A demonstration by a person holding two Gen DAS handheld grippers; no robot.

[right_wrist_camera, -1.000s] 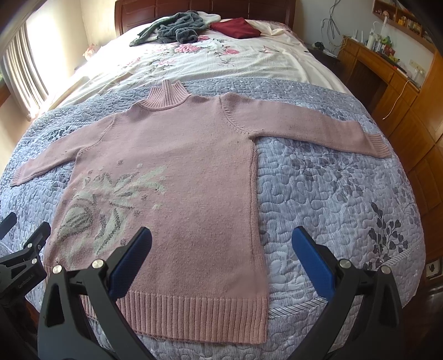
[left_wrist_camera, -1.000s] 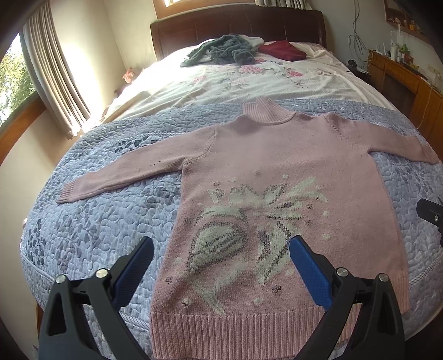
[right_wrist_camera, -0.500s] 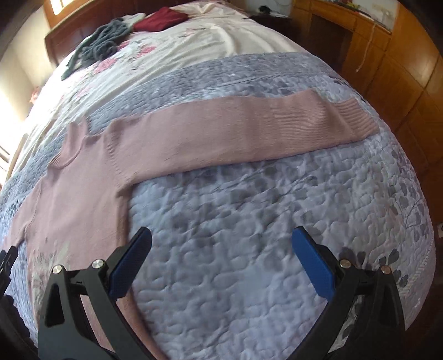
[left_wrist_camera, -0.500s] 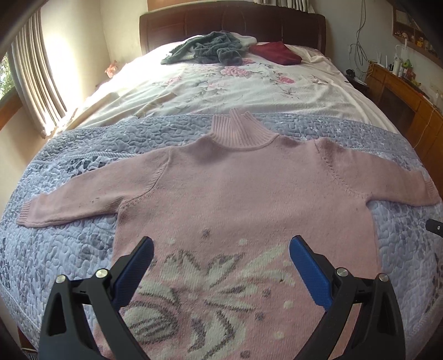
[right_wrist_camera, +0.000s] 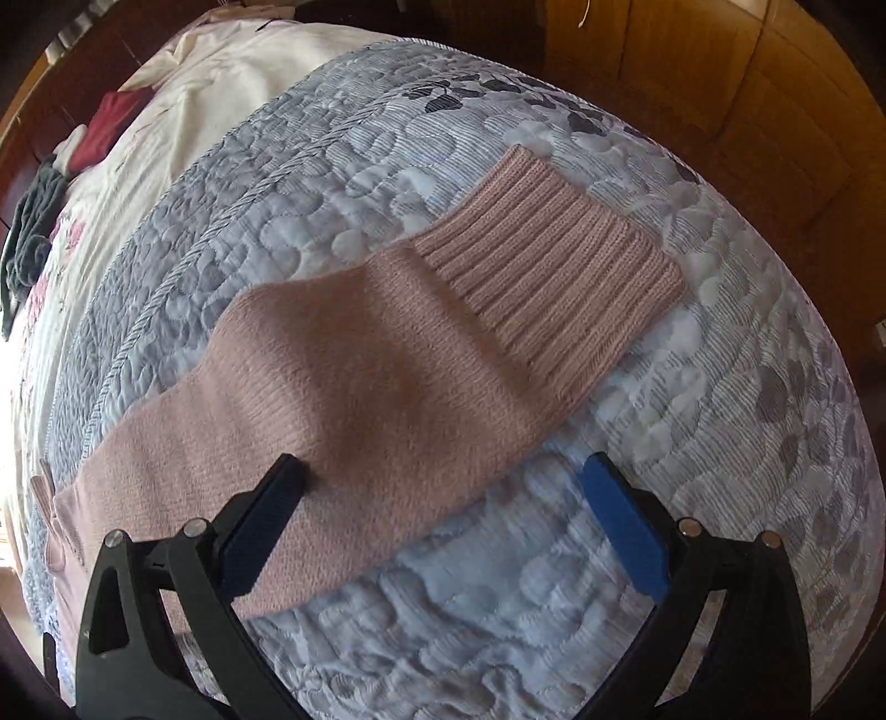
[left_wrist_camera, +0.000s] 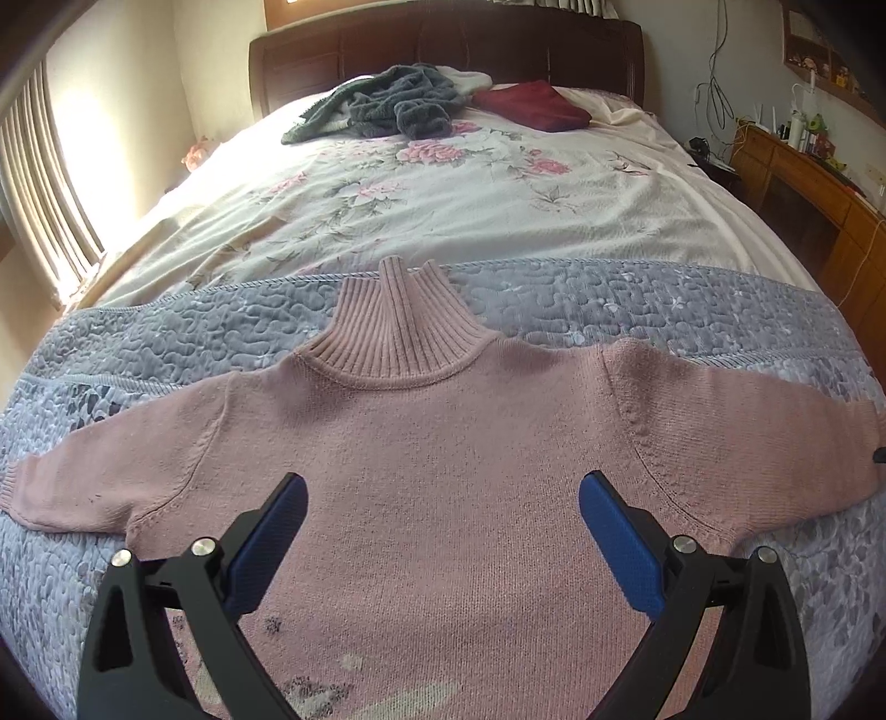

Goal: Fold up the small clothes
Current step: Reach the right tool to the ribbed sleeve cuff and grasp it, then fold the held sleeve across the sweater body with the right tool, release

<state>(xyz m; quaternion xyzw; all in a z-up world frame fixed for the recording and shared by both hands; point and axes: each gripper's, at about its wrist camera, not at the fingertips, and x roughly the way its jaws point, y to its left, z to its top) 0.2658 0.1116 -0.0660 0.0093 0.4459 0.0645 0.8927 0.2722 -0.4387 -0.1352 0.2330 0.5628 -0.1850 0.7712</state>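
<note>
A pink knitted sweater point(left_wrist_camera: 443, 443) lies flat, front up, on the grey quilted bedspread point(left_wrist_camera: 609, 299), its ribbed collar point(left_wrist_camera: 401, 338) pointing toward the headboard and both sleeves spread out. My left gripper point(left_wrist_camera: 443, 531) hovers open above the chest, nothing between its blue pads. In the right wrist view the sweater's right sleeve point(right_wrist_camera: 354, 399) ends in a ribbed cuff point(right_wrist_camera: 554, 277). My right gripper point(right_wrist_camera: 443, 520) is open low over that sleeve, just short of the cuff, its left pad above the fabric and its right pad above the quilt.
A grey fleece garment point(left_wrist_camera: 382, 105) and a dark red one point(left_wrist_camera: 531, 105) lie near the headboard point(left_wrist_camera: 443, 50) on a floral sheet point(left_wrist_camera: 443, 188). Wooden furniture point(right_wrist_camera: 747, 83) stands close along the bed's right side. A curtained window point(left_wrist_camera: 33, 183) is on the left.
My left gripper moved forward from the hem up over the chest toward the collar. My right gripper swung right and dropped close over the right sleeve near its cuff. Both stayed open.
</note>
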